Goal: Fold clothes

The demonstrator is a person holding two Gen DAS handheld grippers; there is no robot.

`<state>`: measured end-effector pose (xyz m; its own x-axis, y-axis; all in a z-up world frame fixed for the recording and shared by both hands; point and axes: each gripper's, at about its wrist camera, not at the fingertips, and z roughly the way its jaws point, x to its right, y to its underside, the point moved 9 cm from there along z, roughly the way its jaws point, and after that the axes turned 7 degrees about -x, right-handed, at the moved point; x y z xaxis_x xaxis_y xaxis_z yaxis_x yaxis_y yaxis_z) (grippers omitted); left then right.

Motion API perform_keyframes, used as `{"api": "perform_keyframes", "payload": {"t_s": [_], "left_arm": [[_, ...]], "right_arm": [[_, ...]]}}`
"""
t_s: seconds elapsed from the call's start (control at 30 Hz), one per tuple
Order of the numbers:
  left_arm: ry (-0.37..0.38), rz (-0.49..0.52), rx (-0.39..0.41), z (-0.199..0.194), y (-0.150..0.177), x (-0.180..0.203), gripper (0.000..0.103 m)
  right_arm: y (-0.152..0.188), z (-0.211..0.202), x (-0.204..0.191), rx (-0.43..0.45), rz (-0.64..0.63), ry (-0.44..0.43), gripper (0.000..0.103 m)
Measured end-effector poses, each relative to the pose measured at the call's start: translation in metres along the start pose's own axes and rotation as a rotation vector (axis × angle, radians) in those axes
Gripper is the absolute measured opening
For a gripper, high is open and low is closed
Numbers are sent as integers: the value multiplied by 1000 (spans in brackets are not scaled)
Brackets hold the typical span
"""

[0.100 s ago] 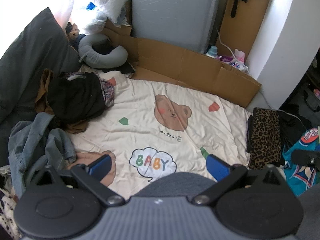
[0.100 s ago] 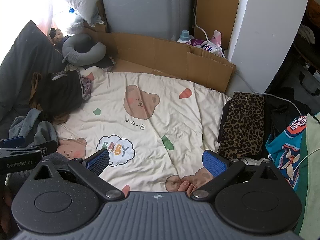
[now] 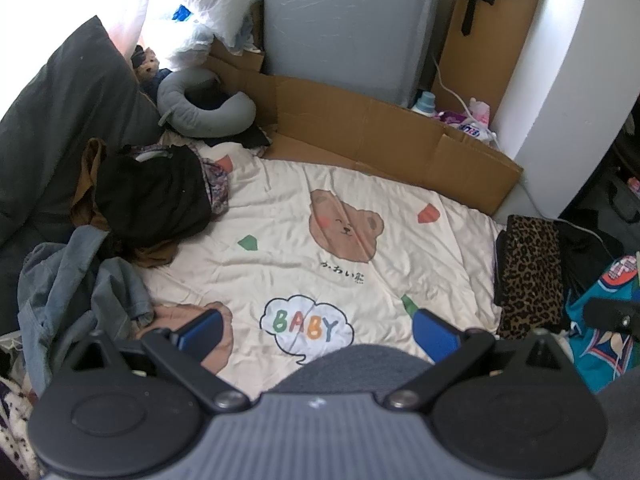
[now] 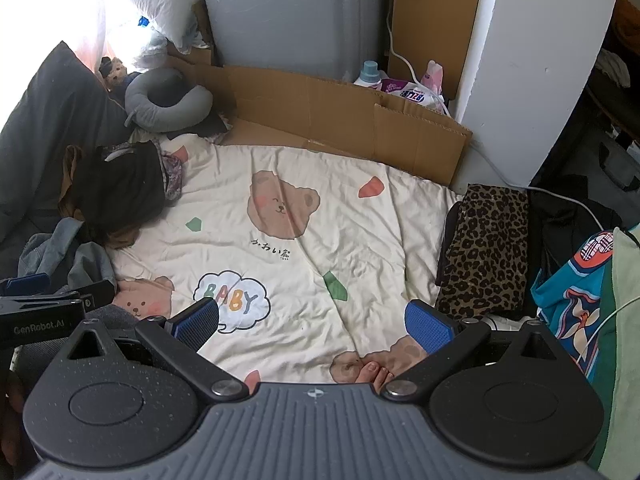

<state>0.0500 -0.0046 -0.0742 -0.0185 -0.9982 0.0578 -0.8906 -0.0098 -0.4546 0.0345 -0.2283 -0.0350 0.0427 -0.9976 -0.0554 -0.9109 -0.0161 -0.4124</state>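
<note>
- Left gripper [image 3: 318, 330]: jaws spread wide, empty, above the near edge of the blanket [image 3: 360, 200].
- Right gripper [image 4: 312, 320]: likewise released, holding nothing.
- Clothes pile [image 3: 152, 196] lies on the blanket's left edge; folded leopard-print garment [image 3: 532, 268] at its right edge.

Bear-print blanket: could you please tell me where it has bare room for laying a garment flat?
The blanket lies bare between the dark clothes pile, the cardboard and the leopard-print garment. Its left edge is crowded by the denim garment.
</note>
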Motion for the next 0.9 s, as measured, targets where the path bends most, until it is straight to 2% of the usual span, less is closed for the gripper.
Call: {"api": "perform_keyframes", "payload": {"t_s": [0.2, 0.33, 0.9], "left_arm": [[-4, 4, 1, -1, -3, -4, 102], [-28, 7, 2, -3, -1, 8, 102], [-11, -5, -2, 1, -1, 8, 102]], "right_arm": [[1, 1, 1, 6, 2, -6, 102], [-1, -2, 1, 7, 11, -1, 102], [0, 4, 0, -32, 13, -14, 102]]}}
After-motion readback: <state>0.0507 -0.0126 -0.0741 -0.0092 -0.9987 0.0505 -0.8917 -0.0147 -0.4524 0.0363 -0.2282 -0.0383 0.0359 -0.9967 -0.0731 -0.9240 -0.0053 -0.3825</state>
